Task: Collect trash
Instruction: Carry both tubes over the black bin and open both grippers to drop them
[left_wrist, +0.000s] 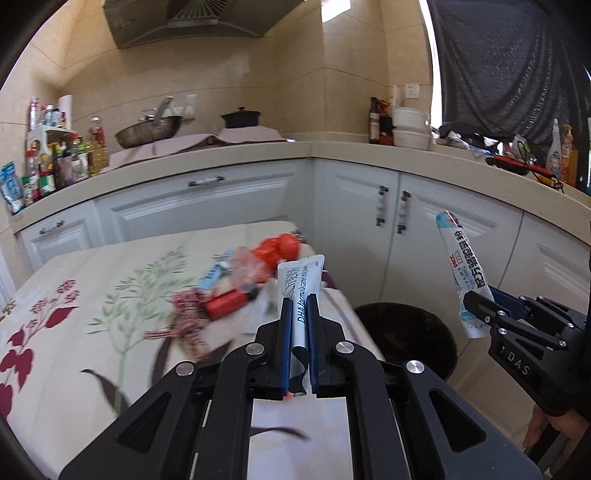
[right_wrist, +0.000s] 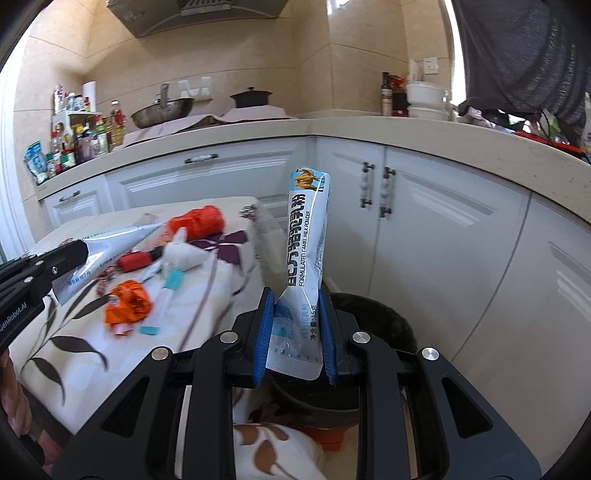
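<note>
My left gripper (left_wrist: 298, 301) is shut on a flat white and blue sachet (left_wrist: 300, 286) that stands up between its pads, over the right edge of the flowered table. My right gripper (right_wrist: 297, 295) is shut on a taller camel milk powder sachet (right_wrist: 306, 236), held upright above the dark round bin (right_wrist: 388, 332). In the left wrist view the right gripper (left_wrist: 480, 301) shows at the right with that powder sachet (left_wrist: 461, 266), beyond the bin (left_wrist: 406, 336). More trash lies on the table: an orange wrapper (right_wrist: 127, 301), a red crumpled wrapper (right_wrist: 199, 221), a red tube (right_wrist: 136, 260).
The table with a flowered cloth (left_wrist: 92, 295) fills the left. White cabinets (right_wrist: 424, 221) and a beige countertop (left_wrist: 258, 155) wrap around behind. Bottles (left_wrist: 55, 158) crowd the counter's left end, with a wok (left_wrist: 147, 131) and a black pot (left_wrist: 240, 118) further back. A person's hand (right_wrist: 11, 398) shows at the left edge.
</note>
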